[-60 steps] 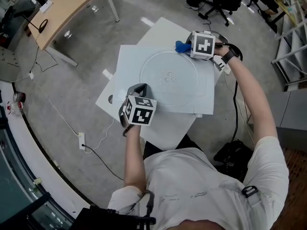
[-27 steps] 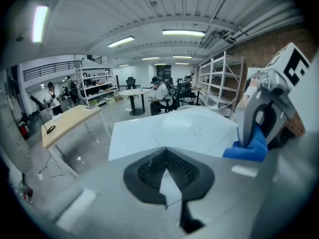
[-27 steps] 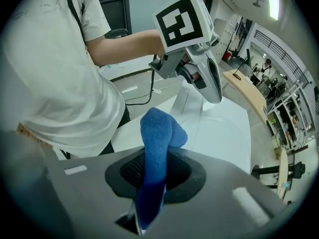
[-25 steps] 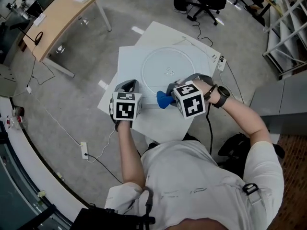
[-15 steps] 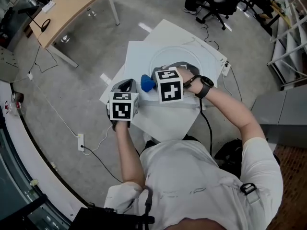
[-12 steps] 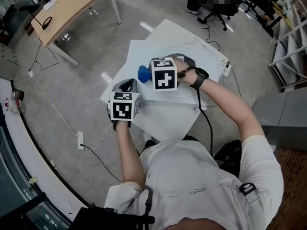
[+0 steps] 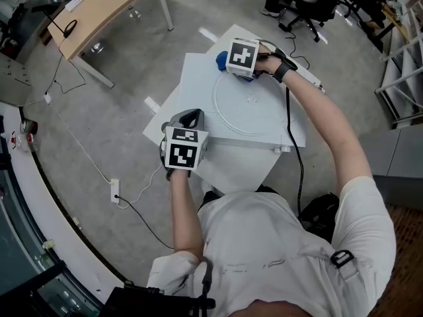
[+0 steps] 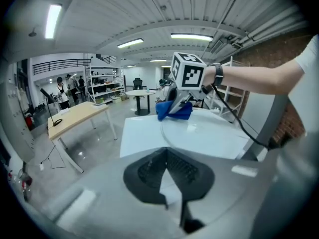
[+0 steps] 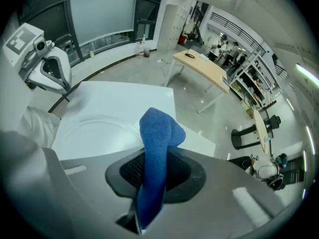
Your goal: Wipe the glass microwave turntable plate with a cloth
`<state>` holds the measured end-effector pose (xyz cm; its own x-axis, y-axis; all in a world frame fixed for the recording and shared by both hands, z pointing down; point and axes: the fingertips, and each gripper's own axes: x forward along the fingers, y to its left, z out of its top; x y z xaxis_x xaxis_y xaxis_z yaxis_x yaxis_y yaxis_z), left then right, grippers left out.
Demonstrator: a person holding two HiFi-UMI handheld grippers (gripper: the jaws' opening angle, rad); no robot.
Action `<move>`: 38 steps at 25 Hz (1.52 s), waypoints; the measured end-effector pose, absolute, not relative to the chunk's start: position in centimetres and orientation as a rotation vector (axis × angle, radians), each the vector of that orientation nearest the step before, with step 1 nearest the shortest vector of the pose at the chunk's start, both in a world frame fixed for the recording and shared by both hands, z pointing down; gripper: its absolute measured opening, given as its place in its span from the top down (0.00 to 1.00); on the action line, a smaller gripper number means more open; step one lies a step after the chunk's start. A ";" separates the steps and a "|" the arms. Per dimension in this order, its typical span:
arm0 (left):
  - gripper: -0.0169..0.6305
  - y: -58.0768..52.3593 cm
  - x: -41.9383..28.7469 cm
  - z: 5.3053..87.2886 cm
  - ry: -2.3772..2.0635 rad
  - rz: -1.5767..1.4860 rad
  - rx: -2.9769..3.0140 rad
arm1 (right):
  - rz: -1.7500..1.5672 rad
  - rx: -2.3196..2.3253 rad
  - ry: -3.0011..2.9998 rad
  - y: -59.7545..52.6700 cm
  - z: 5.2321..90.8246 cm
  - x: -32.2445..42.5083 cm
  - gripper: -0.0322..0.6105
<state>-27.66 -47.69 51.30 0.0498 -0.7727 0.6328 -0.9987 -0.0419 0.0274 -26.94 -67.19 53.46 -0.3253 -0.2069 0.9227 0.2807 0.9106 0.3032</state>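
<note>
The clear glass turntable plate [image 7: 250,105] lies flat on a white board [image 7: 192,84] set on a small table. My right gripper [image 7: 231,63] is at the plate's far left rim, shut on a blue cloth [image 7: 221,60] that hangs from its jaws onto the rim. In the right gripper view the cloth [image 9: 157,133] stands up between the pads, over the plate [image 9: 94,128]. My left gripper [image 7: 192,119] sits at the board's near left edge, shut, with nothing seen between its pads. From the left gripper view, the cloth [image 8: 174,110] and the plate [image 8: 209,133] lie ahead.
A wooden desk [image 7: 109,8] stands at the far left and office chairs [image 7: 301,5] at the back. A cable and a power strip [image 7: 114,191] lie on the floor to the left. A black cable [image 7: 291,131] runs along the right arm. Metal shelving [image 7: 403,65] is on the right.
My right gripper has swept the blue cloth round the plate: far right, near edge, left side, now the far left rim. The left gripper has stayed by the board's near left edge.
</note>
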 end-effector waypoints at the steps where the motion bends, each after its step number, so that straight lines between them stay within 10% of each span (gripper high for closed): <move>1: 0.97 -47.8 -27.3 51.4 -1.765 0.641 1.876 | -0.422 -0.054 -1.844 -67.6 54.0 -25.8 0.84; 17: 0.97 -49.5 -22.8 52.0 -1.575 0.598 1.996 | -0.144 0.180 -1.777 -71.2 56.0 -4.7 0.84; 38: 0.97 -50.1 -22.3 53.8 -1.482 0.717 1.995 | 0.040 -0.043 -2.000 -53.6 53.8 -1.9 0.84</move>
<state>-22.31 -50.09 53.82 0.2502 -0.6715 0.6975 -0.9636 -0.2426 0.1121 -1.93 -53.60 53.83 -0.4165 0.0484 0.9079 0.0122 0.9988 -0.0477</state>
